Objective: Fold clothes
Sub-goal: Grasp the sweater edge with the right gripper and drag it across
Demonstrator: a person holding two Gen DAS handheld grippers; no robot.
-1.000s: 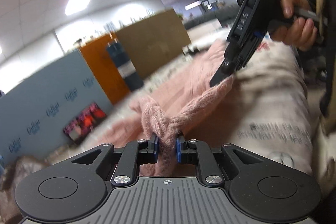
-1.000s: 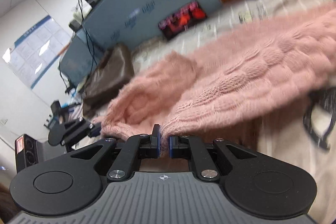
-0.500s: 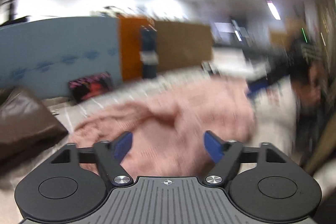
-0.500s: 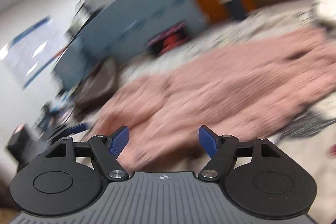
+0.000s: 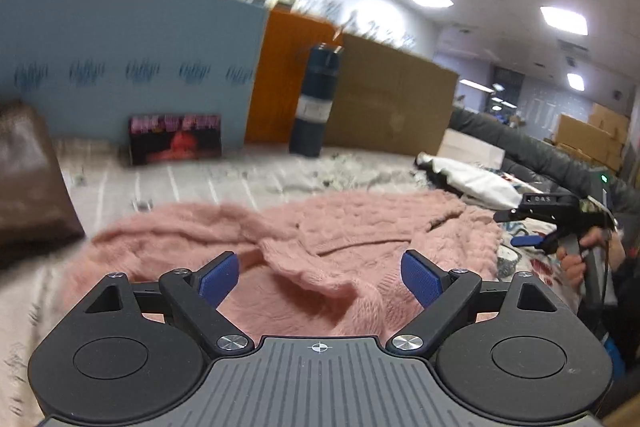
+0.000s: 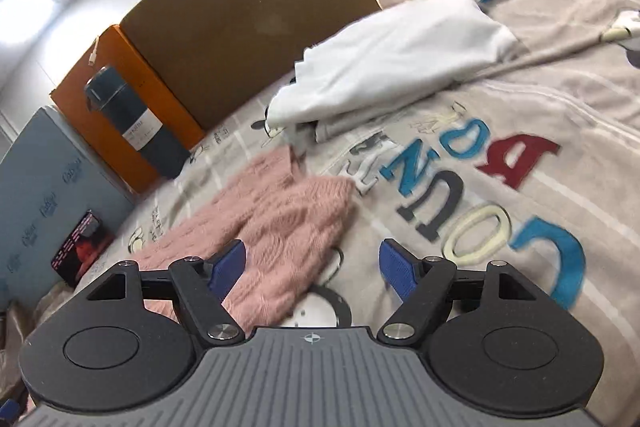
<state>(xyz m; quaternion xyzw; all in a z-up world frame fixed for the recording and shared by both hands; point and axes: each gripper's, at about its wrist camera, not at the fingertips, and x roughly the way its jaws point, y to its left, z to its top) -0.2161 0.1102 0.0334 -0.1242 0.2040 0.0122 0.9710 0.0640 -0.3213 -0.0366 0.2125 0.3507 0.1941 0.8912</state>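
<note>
A pink knitted sweater [image 5: 320, 239] lies spread and rumpled on the printed blanket, with one fold across its middle. My left gripper [image 5: 318, 267] hovers over its near edge. Its jaws are opening, and nothing is pressed between the blue pads. In the right wrist view the sweater [image 6: 280, 219] lies to the lower left. My right gripper [image 6: 311, 255] stands open above the sweater's right edge and the blanket, holding nothing. The left wrist view shows the right gripper [image 5: 508, 228] at the far right, held by a person's hand [image 5: 580, 259], clear of the sweater.
A folded white garment [image 6: 392, 55] lies beyond the sweater on the lettered grey blanket [image 6: 520, 107]. A dark blue flask [image 5: 316, 107], orange and brown boards and a picture card [image 5: 176, 139] stand at the back. A brown bag [image 5: 28, 187] sits at the left.
Both grippers were shut on the sweater's edge a second ago and have let go. The sweater has dropped flat. Both hands have drawn back, and the right one has swung to the right.
</note>
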